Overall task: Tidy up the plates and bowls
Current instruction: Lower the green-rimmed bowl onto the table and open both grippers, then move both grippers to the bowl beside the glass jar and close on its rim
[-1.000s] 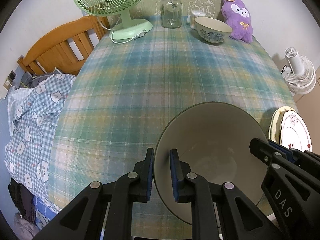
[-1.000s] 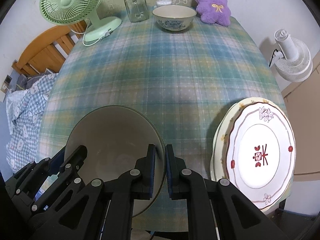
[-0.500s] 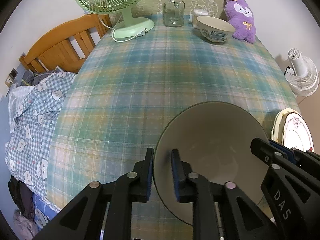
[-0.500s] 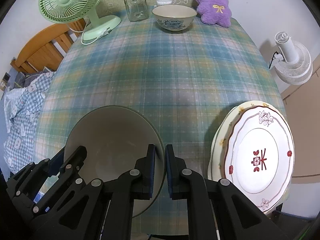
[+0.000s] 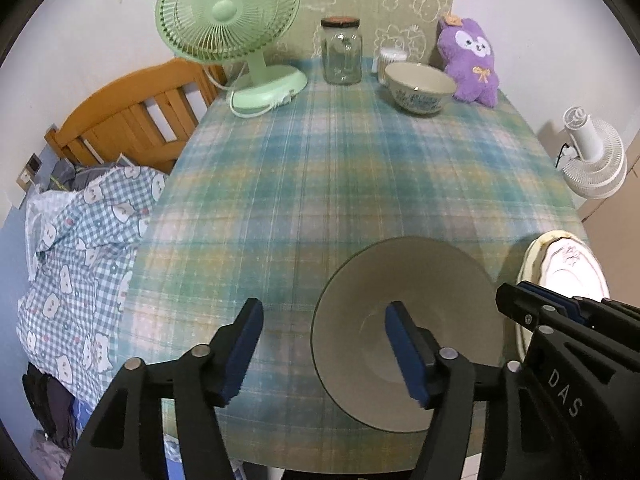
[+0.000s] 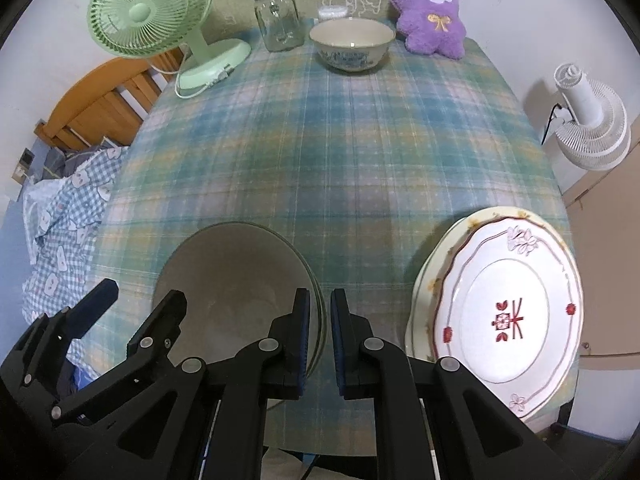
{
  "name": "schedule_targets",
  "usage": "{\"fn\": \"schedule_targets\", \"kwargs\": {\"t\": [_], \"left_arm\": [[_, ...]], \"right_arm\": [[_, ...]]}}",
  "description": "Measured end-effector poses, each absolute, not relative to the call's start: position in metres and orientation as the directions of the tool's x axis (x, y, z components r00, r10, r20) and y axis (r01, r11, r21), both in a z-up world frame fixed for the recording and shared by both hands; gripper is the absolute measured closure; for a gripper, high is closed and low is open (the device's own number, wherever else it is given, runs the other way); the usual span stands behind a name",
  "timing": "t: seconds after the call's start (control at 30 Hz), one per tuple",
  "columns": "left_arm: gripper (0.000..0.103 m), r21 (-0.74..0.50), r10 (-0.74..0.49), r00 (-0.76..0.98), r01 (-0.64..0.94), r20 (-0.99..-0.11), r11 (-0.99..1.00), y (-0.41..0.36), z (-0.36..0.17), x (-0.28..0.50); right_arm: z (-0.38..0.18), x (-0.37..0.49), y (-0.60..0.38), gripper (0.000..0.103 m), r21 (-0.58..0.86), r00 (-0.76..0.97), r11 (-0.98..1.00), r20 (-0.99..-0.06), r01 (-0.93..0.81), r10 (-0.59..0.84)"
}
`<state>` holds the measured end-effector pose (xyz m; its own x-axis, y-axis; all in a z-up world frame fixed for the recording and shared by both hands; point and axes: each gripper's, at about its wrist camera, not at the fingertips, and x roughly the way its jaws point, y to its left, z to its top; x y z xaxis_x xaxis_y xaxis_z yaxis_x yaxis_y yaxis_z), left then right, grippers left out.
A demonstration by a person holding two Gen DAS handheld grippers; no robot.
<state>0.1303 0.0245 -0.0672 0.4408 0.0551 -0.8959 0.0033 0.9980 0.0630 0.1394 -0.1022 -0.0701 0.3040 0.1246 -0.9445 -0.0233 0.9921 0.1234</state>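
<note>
Your left gripper (image 5: 324,354): tongs spread wide apart, one pad outside the grey bowl (image 5: 404,320) on the cloth side, the other over its inside; neither pad touches the rim.

Your right gripper (image 6: 319,338): tongs drawn close together across the bowl's right rim (image 6: 316,300), the rim sitting in the narrow gap between the pads. You cannot tell from either view whether the pads press on it.

Grey bowl: plain, wide, upright, at the near edge of the table (image 5: 360,168), between your two grippers.

Plates (image 6: 504,312): two stacked, at the near right corner, just right of the grey bowl. Top one white with red marks and a wavy red rim line; under it a cream one with yellow flowers showing at its edge.

Patterned bowl (image 6: 352,46): cream with blue decoration, upright, at the far edge, well apart from the grey bowl.

Other items at the far edge: green fan (image 5: 232,20) on the left, glass jar (image 5: 341,52) with a dark lid beside it, purple plush (image 5: 470,60) right of the patterned bowl.

Table cover: blue-green plaid cloth.

Off the table: wooden bed frame (image 5: 128,120) and checked bedding (image 5: 80,248) to the left, white fan (image 6: 588,124) to the right.
</note>
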Motion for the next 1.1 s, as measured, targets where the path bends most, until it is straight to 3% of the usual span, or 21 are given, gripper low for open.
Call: {"fn": "schedule_targets", "kwargs": {"t": [0.63, 1.1], "left_arm": [[0.021, 0.062, -0.042, 0.573, 0.161, -0.819, 0.985, 0.004, 0.012, 0.181], [0.019, 0.051, -0.022, 0.584, 0.107, -0.812, 0.993, -0.051, 0.017, 0.264]], "right_arm": [[0.025, 0.179, -0.118, 0.09, 0.101, 0.488, 0.993, -0.871, 0.058, 0.06], [0.03, 0.266, -0.162, 0.089, 0.091, 0.493, 0.996, -0.867, 0.005, 0.076]]}}
